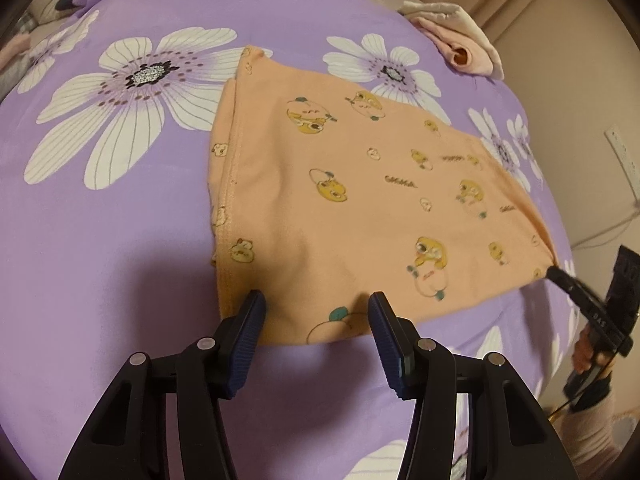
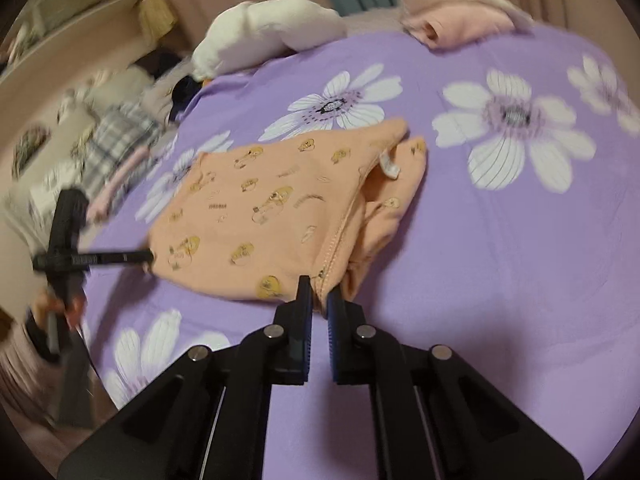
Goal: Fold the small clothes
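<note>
- Plaid clothes [image 2: 116,140] lie in a blurred heap off the bed's far left side.
- The left hand-held gripper [image 1: 318,308] points steeply down at the bed [image 1: 100,240], which has a purple sheet printed with big white flowers. Its jaws stand apart, and their tips sit at one edge of the garment without pinching it. The cloth lies flat between them.
- The garment [image 1: 340,184], a small peach piece printed with yellow cartoon figures, lies spread near the middle of the bed. One stitched hem is turned over, and a white label shows at its opening.
- The right hand-held gripper [image 2: 320,296] has its jaws together, clamped on the garment at a corner by the stitched hem. The fabric is bunched into a ridge between the pads.
- A hand [image 1: 588,356] in a pale sleeve grasps that gripper's handle.
- Folded pink clothes [image 1: 460,52] rest at the far edge of the bed, well apart from the garment. A white bundle [image 2: 272,28] lies beside them.
</note>
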Available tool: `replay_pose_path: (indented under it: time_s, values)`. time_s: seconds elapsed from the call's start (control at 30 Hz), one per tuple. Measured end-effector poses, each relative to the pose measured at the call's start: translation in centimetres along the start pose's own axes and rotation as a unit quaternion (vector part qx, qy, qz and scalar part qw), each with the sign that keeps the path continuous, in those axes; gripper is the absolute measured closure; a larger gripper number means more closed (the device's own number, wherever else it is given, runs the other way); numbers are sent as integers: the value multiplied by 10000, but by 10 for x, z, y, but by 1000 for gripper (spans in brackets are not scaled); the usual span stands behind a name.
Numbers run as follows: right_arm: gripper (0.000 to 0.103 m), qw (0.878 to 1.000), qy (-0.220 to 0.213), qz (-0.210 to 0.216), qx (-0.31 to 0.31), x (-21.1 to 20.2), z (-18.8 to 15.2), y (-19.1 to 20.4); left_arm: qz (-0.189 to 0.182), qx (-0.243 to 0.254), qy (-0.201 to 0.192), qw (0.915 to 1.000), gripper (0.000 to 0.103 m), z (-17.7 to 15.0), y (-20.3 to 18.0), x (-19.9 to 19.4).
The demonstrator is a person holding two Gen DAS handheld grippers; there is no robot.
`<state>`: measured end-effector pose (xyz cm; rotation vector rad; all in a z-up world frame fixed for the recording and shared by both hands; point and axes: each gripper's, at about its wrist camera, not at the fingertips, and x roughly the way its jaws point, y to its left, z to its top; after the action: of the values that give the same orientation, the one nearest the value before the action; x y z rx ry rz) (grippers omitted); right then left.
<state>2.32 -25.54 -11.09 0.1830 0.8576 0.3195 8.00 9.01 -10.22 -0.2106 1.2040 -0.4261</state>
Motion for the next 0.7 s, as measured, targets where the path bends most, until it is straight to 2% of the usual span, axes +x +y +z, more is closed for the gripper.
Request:
replay_pose_path:
  time_s: [0.07, 0.13, 0.23, 0.3, 0.37, 0.47, 0.57, 0.7]
  values:
    - [98, 9992, 235, -265, -203, 2, -2, -4, 113, -27, 61, 9999, 50, -1, 4, 2]
    - [98, 9957, 687, -563, -247, 19, -6, -15, -16, -178, 61, 9998, 50, -1, 10, 1]
    - [96, 9937, 974, -557, -43, 33, -13, -26, -40, -231, 73, 9997, 50, -3, 11, -3]
    - [90, 9950, 850, -517, 78, 27, -10, -27, -10, -159, 92, 9998, 50, -6, 9, -8]
    - [77, 9951, 803, -547, 196, 18, -8, -28, 95, -16, 57, 9999, 50, -8, 4, -15]
    - [78, 9963, 382, -760, 142, -1, 2, -23, 153, 210, -75, 9996, 50, -6, -6, -23]
    - [78, 9981, 70, -599, 116, -6, 16, -14, 66, 283, -169, 9994, 50, 4, -14, -20]
    - [81, 9992, -70, -393, -62, 20, 43, 3, 27, 356, -279, 9990, 50, 20, -24, -7]
